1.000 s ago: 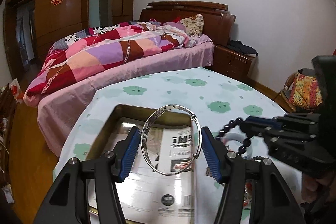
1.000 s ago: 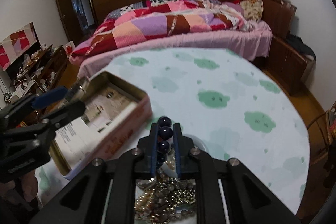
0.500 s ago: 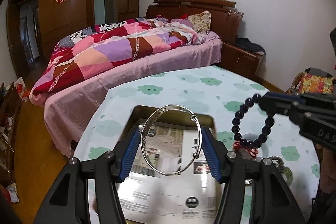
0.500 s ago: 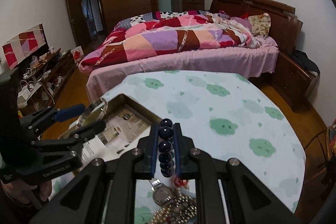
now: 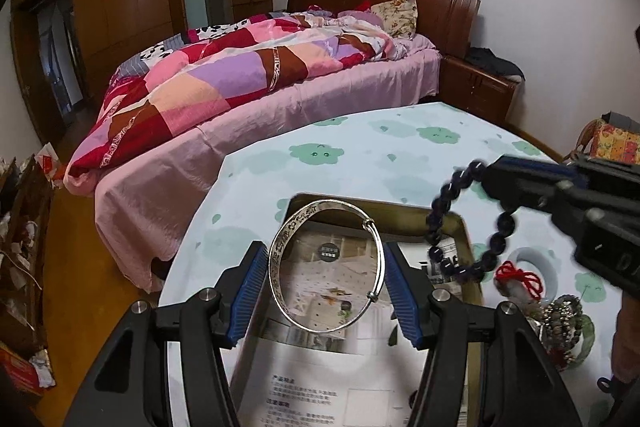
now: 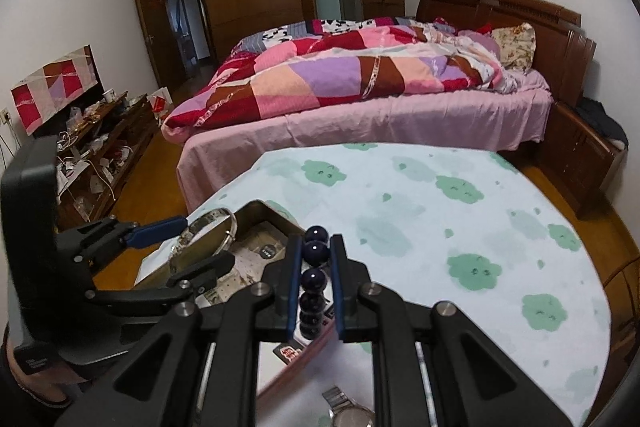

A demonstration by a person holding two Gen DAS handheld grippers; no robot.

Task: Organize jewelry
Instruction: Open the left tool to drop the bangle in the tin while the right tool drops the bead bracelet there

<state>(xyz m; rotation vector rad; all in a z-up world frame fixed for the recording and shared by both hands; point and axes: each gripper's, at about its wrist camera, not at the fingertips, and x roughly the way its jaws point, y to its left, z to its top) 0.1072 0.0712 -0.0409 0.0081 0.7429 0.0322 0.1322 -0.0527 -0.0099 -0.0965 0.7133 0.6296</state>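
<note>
My left gripper (image 5: 326,267) is shut on a silver bangle (image 5: 280,251), held upright above the open gold tin (image 5: 466,239) lined with printed paper. My right gripper (image 6: 315,247) is shut on a dark bead bracelet (image 6: 314,281), which hangs over the tin's right side (image 5: 438,223) with a red tassel (image 5: 520,277) below it. In the right wrist view the left gripper (image 6: 188,243) with the bangle (image 6: 224,231) is to the left, above the tin (image 6: 276,213).
The round table has a pale cloth with green clouds (image 5: 400,155). A heap of bracelets and beads (image 5: 564,323) lies right of the tin. A wristwatch (image 6: 352,417) lies near the front edge. A bed (image 6: 360,95) stands behind the table.
Both grippers have risen and drawn back from the table. The bead bracelet has moved left, over the tin's right side. The bangle stays held over the tin.
</note>
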